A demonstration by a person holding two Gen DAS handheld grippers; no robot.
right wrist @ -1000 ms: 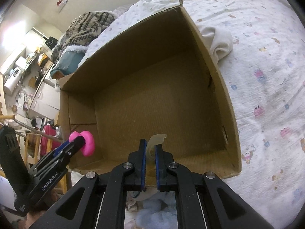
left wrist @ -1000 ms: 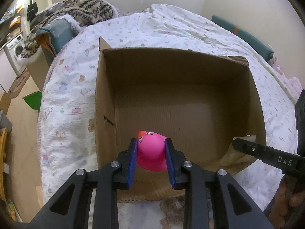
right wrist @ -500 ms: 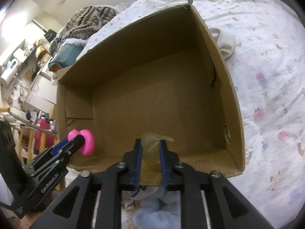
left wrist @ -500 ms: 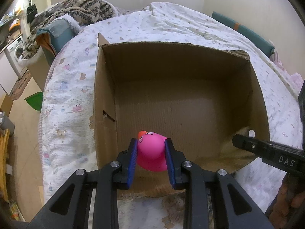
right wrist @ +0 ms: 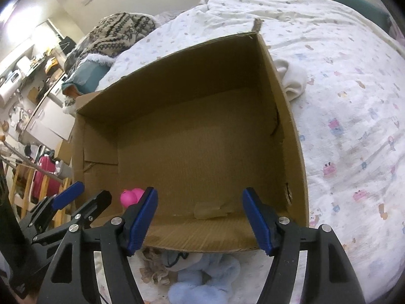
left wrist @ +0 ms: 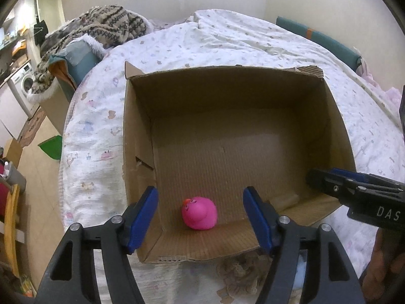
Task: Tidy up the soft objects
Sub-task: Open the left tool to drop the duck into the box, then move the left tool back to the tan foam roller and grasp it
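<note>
An open cardboard box (left wrist: 136,136) sits on the bed. A pink rubber duck (left wrist: 199,212) lies on the box floor near the front wall; it also shows in the right wrist view (right wrist: 130,197). A pale translucent soft piece (right wrist: 208,210) lies on the box floor near the front right; it also shows in the left wrist view (left wrist: 284,200). My left gripper (left wrist: 200,217) is open and empty above the duck. My right gripper (right wrist: 200,215) is open and empty above the pale piece. The box also shows in the right wrist view (right wrist: 291,116).
A light blue plush (right wrist: 202,276) and a brown crumpled soft thing (left wrist: 238,271) lie on the bed in front of the box. A white cloth (right wrist: 291,81) lies right of the box. A patterned blanket (left wrist: 106,27) is piled at the far left.
Both grippers have opened. The pink duck dropped from my left gripper onto the box floor. The pale piece dropped from my right gripper into the box.
</note>
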